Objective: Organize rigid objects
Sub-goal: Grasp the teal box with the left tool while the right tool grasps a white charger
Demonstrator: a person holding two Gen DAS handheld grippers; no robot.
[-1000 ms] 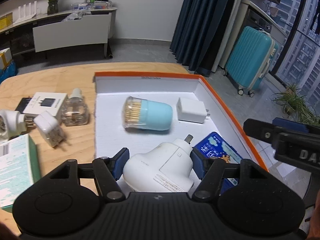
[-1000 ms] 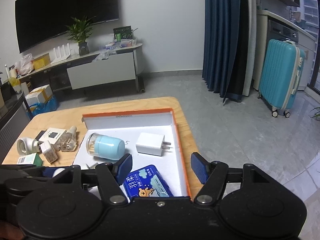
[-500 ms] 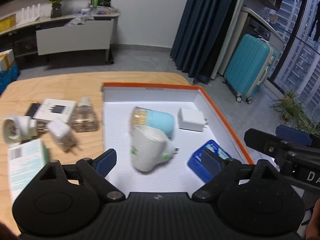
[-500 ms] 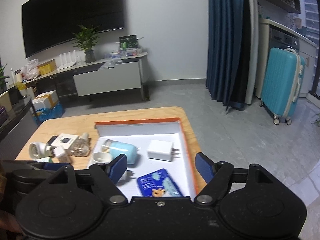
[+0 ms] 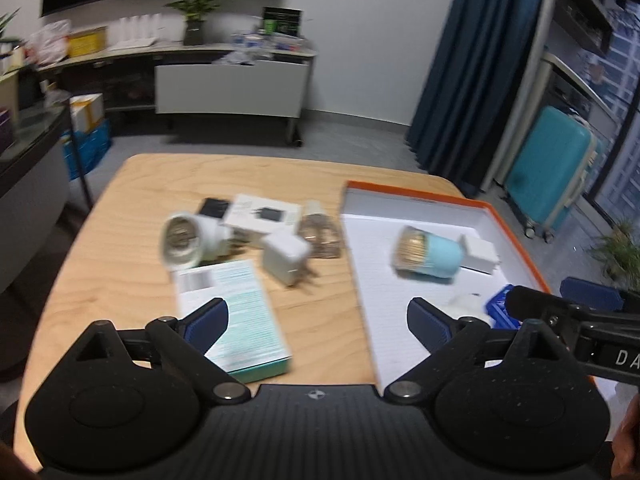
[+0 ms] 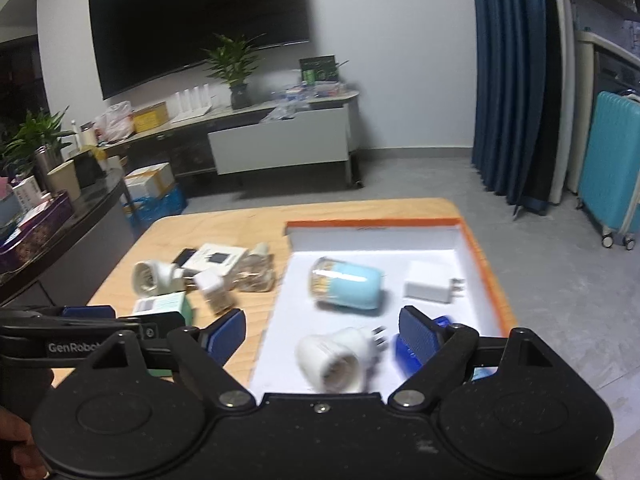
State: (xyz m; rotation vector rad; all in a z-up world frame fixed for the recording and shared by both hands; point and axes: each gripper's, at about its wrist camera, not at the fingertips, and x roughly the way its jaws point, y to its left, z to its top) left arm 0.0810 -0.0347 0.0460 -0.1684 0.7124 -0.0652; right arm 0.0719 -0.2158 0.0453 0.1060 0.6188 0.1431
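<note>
White plug adapter [image 6: 334,356] released into tray [image 6: 478,248]; left gripper [image 5: 318,320] fingers spread, empty, swung above green box [image 5: 236,312]. Right gripper [image 6: 322,334] fingers spread, empty. Surface items remaining.

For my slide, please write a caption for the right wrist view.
Open right gripper above an orange-rimmed box holding a white socket adapter.
</note>
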